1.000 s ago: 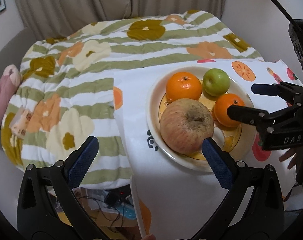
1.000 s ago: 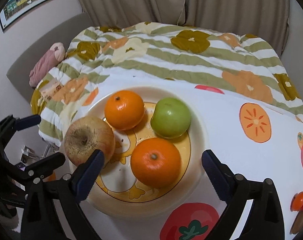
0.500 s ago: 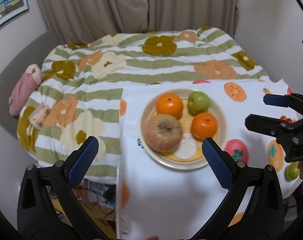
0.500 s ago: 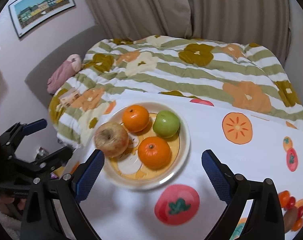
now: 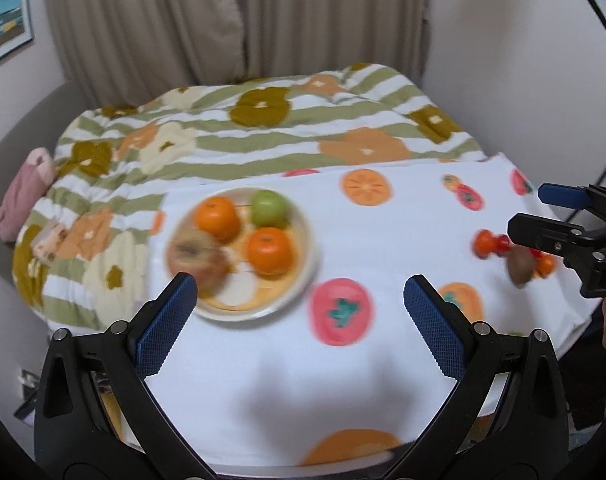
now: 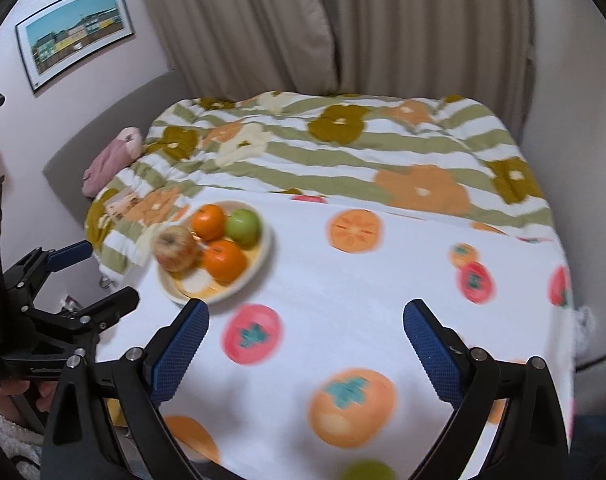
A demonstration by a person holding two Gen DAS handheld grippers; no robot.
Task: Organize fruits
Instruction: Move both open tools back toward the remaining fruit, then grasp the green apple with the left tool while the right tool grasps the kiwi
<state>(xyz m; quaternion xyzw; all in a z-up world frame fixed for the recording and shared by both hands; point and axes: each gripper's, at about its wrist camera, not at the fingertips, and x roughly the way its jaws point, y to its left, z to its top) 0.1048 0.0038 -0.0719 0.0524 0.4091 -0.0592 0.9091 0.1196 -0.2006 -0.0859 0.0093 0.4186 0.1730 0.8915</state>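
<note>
Both grippers hang above the table with jaws spread wide and nothing between them: the left gripper and the right gripper. The plate sits at ten o'clock on the fruit-print tablecloth, holding two oranges, a green apple and a reddish apple. Beyond, at twelve o'clock, lies a striped flowered quilt, with curtains behind. The pictures are blurred.
</note>
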